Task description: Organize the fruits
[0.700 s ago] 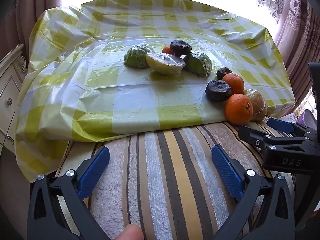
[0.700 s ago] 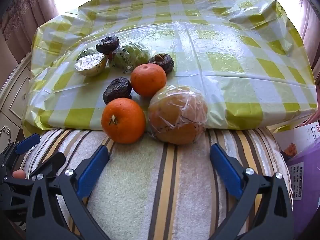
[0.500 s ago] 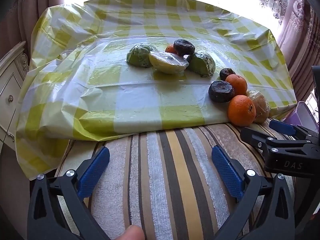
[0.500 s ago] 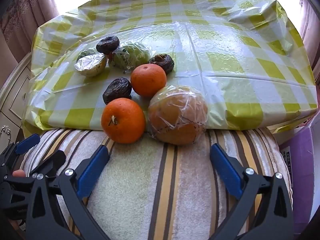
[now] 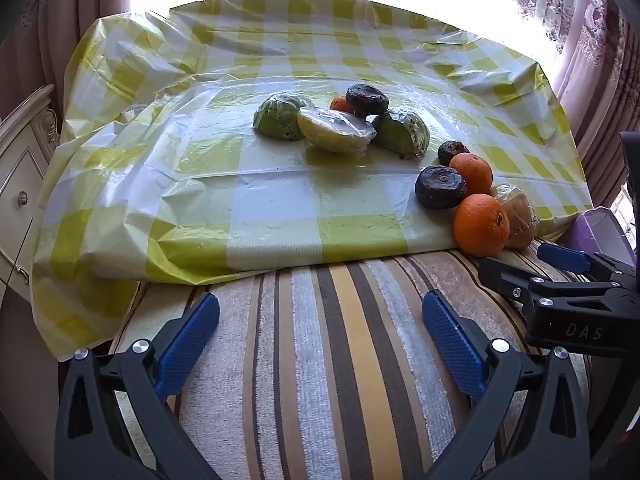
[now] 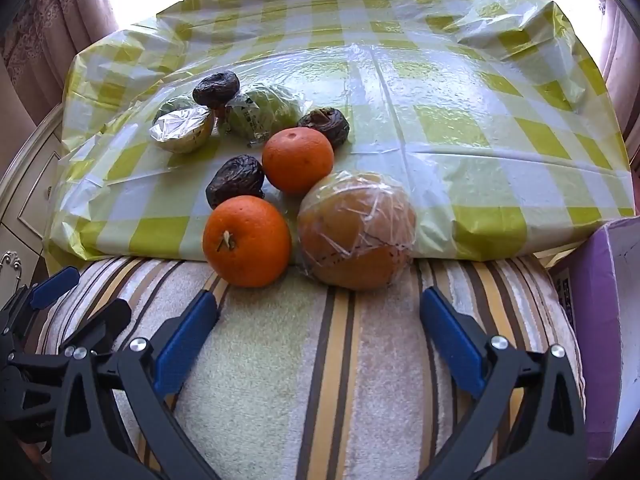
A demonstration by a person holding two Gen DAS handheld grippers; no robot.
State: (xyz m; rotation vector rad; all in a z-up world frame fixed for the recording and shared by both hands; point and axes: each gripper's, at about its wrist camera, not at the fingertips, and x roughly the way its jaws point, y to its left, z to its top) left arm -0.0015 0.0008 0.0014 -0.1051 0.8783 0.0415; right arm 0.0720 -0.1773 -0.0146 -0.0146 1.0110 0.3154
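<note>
A checked cloth (image 5: 280,184) covers the table; a striped towel (image 5: 340,360) lies along its near edge. Left gripper (image 5: 320,336) and right gripper (image 6: 318,324) both hang over the towel, jaws spread wide and empty, blue pads short of the fruit.

Near group, straddling the cloth's near edge: a wrapped brown fruit (image 6: 356,230), touching the near orange (image 6: 247,240). Behind them sit the far orange (image 6: 298,159) and, to its left, a dark wrinkled fruit (image 6: 235,180). This group lies just ahead of the right gripper, between and beyond its pads; in the left view it stands off to the right, the near orange (image 5: 481,224) just above the right gripper's tip (image 5: 562,258).

Far group, mid-cloth: two wrapped green fruits (image 5: 280,122) (image 5: 402,133), a wrapped yellow half (image 5: 336,129) between them, a dark fruit (image 5: 367,99) atop, and a small orange piece (image 5: 341,103) behind. Another dark fruit (image 6: 325,120) lies between the groups.

A purple box (image 6: 600,320) stands at right.
</note>
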